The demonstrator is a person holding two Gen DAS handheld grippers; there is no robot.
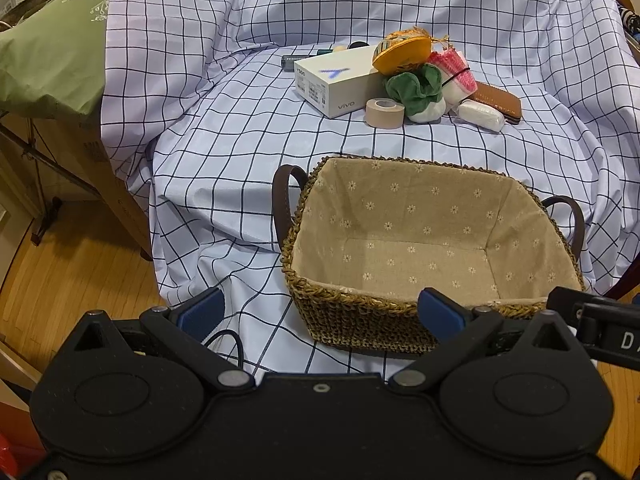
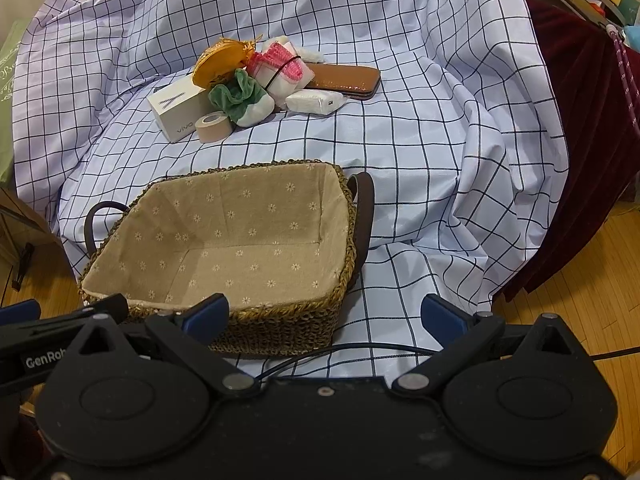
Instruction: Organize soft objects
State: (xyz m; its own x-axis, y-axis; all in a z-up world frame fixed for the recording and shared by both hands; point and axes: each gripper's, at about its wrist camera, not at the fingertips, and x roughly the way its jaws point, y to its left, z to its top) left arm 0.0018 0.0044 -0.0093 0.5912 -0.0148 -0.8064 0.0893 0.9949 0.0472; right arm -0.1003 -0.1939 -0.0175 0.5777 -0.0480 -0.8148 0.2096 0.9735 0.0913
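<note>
A woven basket (image 1: 360, 312) (image 2: 280, 320) with a beige flowered lining stands empty on the checked cloth, just beyond both grippers. Behind it lies a pile: an orange pouch (image 1: 402, 50) (image 2: 222, 60), a green and white plush (image 1: 420, 90) (image 2: 240, 98), a pink and white knitted item (image 1: 454, 68) (image 2: 280, 66), and a small white pack (image 1: 480, 115) (image 2: 314, 102). My left gripper (image 1: 322, 314) is open at the basket's near left corner. My right gripper (image 2: 326, 316) is open at its near right corner. Neither holds anything.
A white phone box (image 1: 334, 80) (image 2: 176, 110), a tan tape roll (image 1: 383, 112) (image 2: 213, 126) and a brown leather case (image 1: 498, 102) (image 2: 344, 80) lie among the pile. The checked cloth (image 1: 224, 128) drapes over a seat. Wooden floor (image 1: 60, 272) lies left, a dark red cloth (image 2: 580, 128) right.
</note>
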